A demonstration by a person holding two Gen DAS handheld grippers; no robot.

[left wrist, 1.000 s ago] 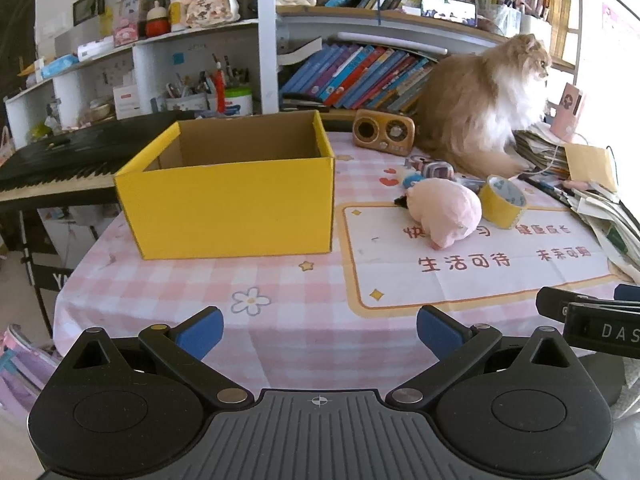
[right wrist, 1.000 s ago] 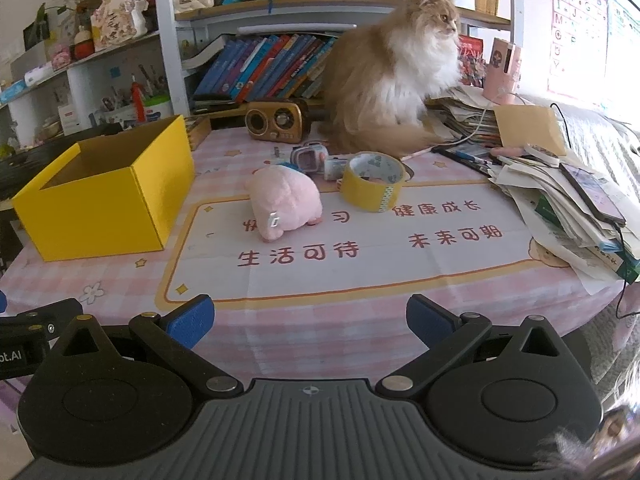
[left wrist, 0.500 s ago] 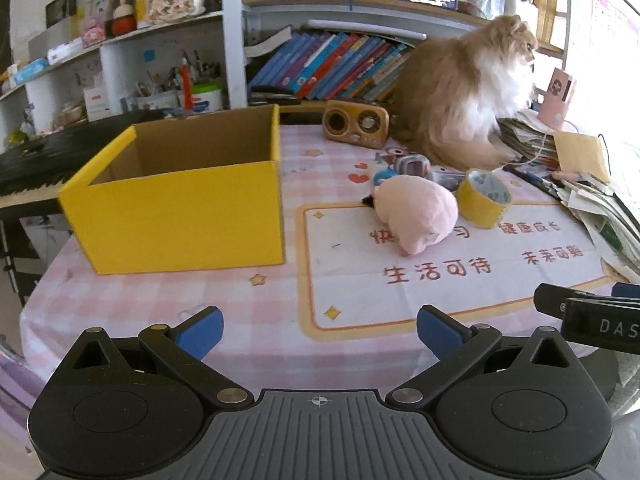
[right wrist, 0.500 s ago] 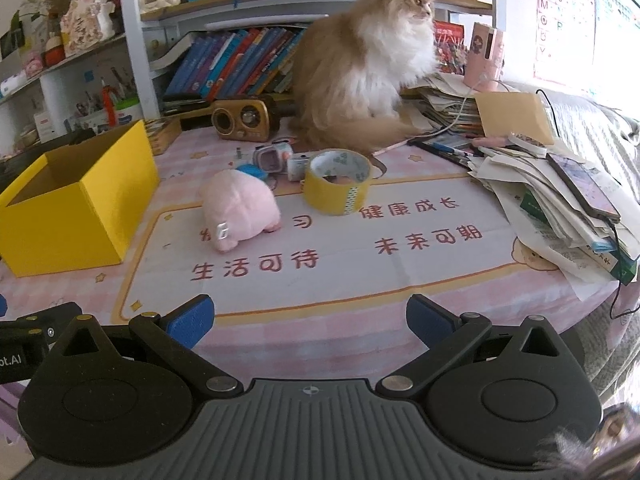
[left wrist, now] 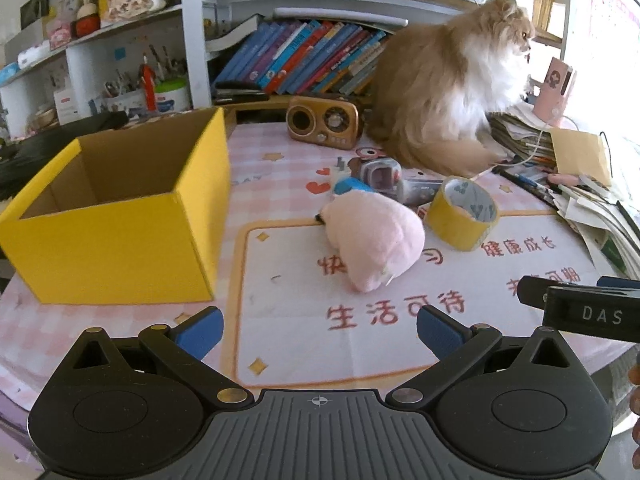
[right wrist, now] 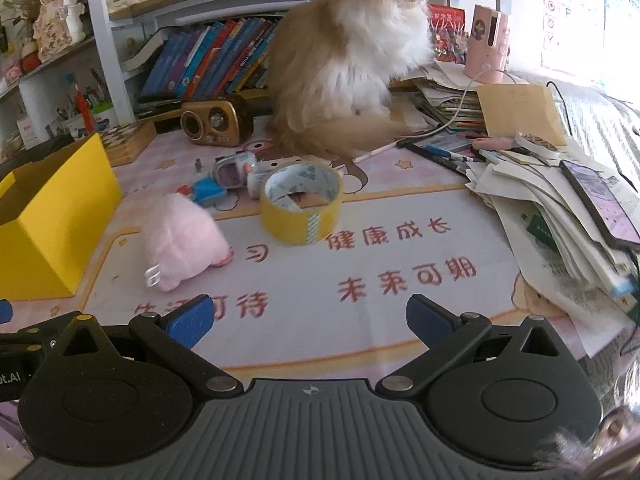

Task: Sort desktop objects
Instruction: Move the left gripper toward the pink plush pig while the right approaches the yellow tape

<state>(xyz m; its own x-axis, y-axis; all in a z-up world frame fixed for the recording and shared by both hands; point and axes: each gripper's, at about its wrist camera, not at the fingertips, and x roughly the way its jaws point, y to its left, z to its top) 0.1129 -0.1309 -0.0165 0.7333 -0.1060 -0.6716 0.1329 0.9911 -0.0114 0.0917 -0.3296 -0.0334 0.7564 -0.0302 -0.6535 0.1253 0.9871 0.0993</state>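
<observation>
Seemingly nothing is sorted yet: the yellow box looks empty, while the pink plush, tape roll and small gadgets lie on the table. Left claw and right claw hover spread, holding nothing.

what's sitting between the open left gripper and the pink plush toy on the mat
Nothing visible. The left gripper is open and empty, and only bare printed mat lies between its fingers and the pink plush toy. The yellow cardboard box stands off to the left, the yellow tape roll to the right, both outside that line.
</observation>
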